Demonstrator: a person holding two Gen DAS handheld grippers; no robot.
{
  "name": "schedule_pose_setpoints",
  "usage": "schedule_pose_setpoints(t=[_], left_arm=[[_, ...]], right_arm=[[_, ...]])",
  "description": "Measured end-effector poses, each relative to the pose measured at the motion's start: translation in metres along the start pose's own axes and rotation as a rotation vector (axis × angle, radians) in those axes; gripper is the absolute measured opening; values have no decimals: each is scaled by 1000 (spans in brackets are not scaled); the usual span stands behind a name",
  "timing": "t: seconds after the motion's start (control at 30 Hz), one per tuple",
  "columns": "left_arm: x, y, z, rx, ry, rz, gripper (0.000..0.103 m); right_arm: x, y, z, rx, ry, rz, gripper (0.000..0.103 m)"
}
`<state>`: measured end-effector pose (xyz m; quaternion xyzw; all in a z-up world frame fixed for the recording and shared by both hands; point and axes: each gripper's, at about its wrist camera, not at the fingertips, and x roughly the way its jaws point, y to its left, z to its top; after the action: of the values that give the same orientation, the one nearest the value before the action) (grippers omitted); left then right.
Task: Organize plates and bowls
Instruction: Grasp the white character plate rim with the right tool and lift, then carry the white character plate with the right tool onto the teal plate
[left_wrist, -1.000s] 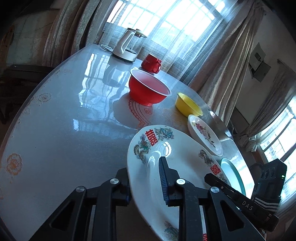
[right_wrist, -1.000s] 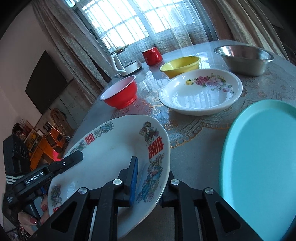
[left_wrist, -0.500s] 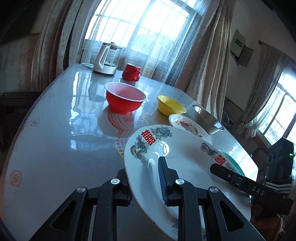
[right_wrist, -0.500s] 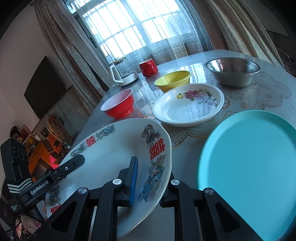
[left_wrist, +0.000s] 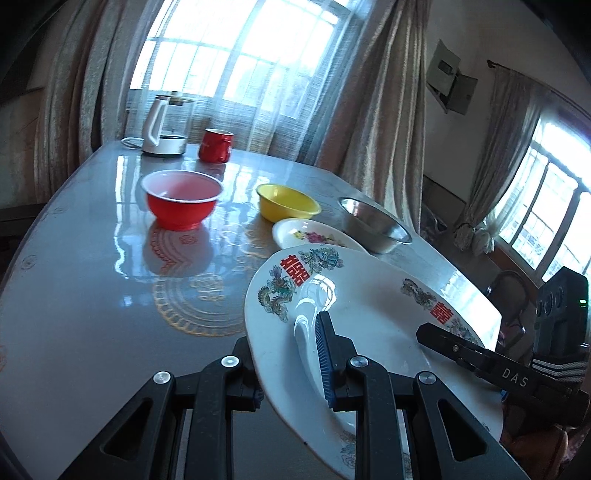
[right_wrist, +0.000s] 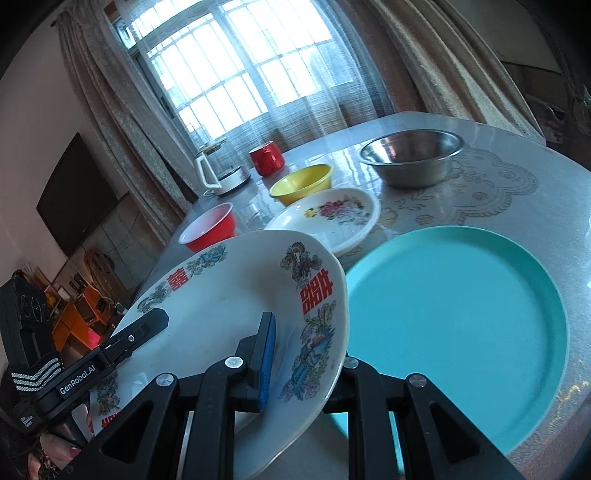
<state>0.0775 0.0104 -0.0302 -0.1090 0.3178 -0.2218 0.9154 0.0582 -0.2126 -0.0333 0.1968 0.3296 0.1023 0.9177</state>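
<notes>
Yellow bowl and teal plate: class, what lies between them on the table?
The floral dish lies between the yellow bowl and the teal plate, shown in the right wrist view.

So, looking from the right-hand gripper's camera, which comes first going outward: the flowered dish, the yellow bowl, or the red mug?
From the right gripper, which is clamped on the big dragon plate:
1. Flowered dish, just past the dragon plate's far rim.
2. Yellow bowl, right behind that dish.
3. Red mug, farthest, near the kettle by the window.
</notes>
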Motion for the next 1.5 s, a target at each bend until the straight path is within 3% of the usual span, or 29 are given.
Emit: schedule_pose_setpoints(t=[0.33, 0.77, 1.17, 1.5], left_arm=[[28, -52, -1, 75, 56, -51, 23], [73, -101, -6, 123, 140, -57, 24], [102, -118, -9, 143, 202, -15, 26], [109, -121, -12, 155, 209, 9, 27]], right_arm=[[-30, -44, 1, 69, -35, -63, 18], [-45, -95, 4, 134, -46, -149, 18], [-37, -126, 9, 168, -32, -185, 18], [-29, -136, 9, 161, -37, -199, 18]])
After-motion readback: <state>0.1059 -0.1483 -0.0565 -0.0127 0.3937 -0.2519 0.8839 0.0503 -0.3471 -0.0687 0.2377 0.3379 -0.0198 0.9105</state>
